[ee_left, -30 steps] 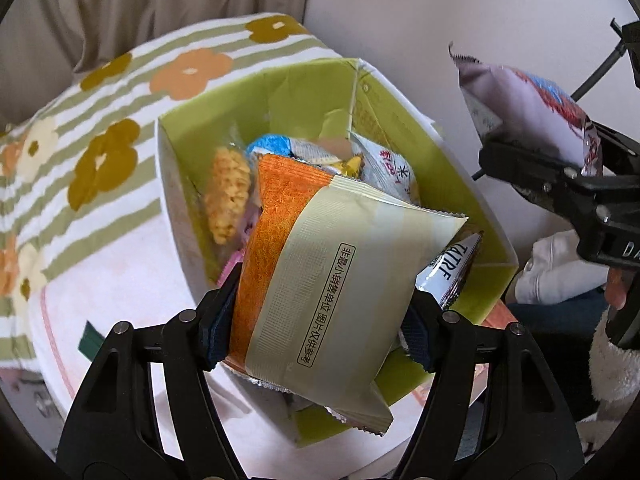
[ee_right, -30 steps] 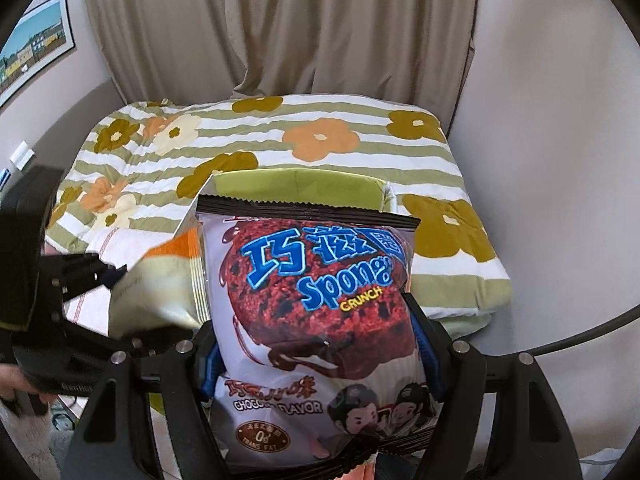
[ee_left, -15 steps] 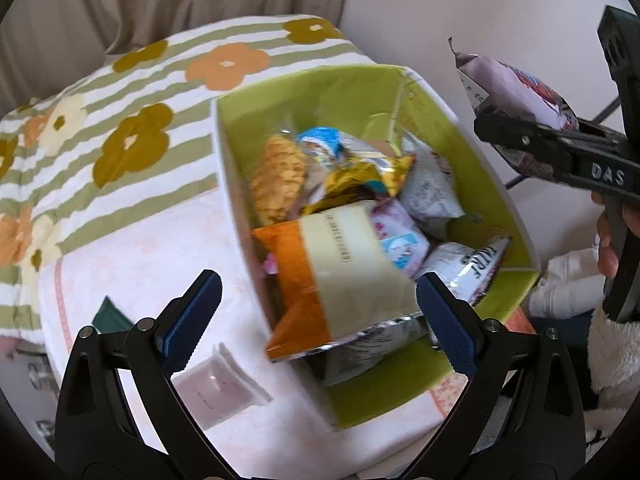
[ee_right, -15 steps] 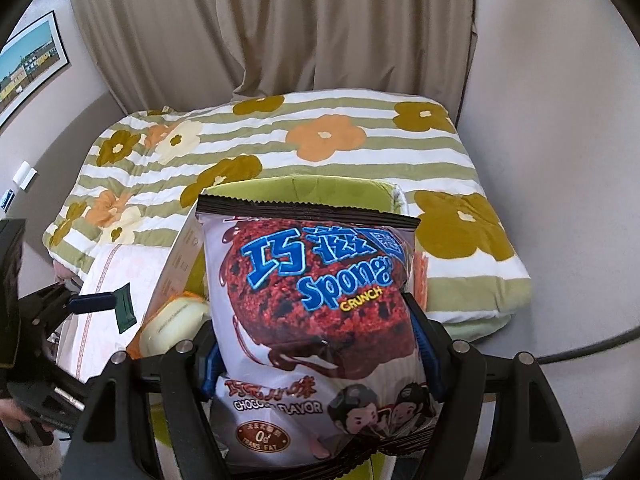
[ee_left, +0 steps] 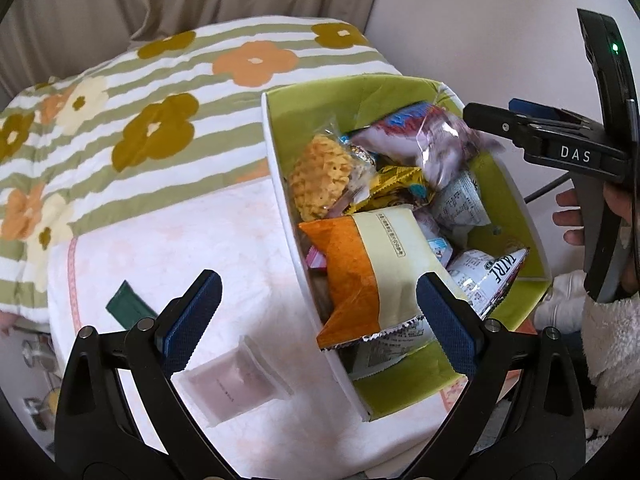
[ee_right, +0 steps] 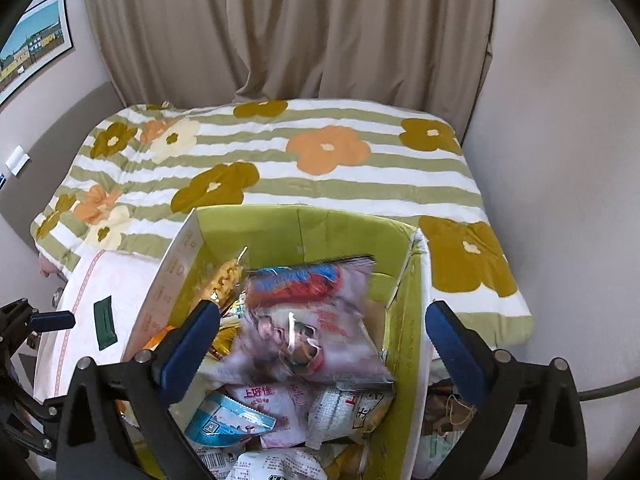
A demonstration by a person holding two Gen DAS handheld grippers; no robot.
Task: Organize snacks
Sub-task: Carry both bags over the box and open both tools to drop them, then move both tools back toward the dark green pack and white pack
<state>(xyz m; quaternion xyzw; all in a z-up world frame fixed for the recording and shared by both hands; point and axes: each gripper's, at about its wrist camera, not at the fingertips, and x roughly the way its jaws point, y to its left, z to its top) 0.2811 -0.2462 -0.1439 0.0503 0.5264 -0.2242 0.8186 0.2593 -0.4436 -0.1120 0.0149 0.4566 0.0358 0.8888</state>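
Note:
A green box (ee_left: pixel 516 216) (ee_right: pixel 412 320) full of snack packets stands on the bed. The orange and cream packet (ee_left: pixel 372 272) lies on top near the box's front. The chocolate sponge packet (ee_right: pixel 308 320) (ee_left: pixel 432 140), blurred, drops onto the pile at the box's far end. My left gripper (ee_left: pixel 316 320) is open and empty above the box's near left wall. My right gripper (ee_right: pixel 320 340) is open and empty above the box; it also shows in the left wrist view (ee_left: pixel 532 128) at the right. A small pale sachet (ee_left: pixel 236 380) and a dark green packet (ee_left: pixel 128 304) (ee_right: pixel 105 322) lie on the pink cloth left of the box.
The box sits on a pink cloth (ee_left: pixel 168 248) over a striped floral quilt (ee_right: pixel 320 152). A wall (ee_right: pixel 560 160) runs close along the right; curtains (ee_right: pixel 280 28) hang behind the bed.
My left gripper opened and dropped the orange and cream packet into the box, then drew back. My right gripper opened and let go of the sponge packet, which falls into the box.

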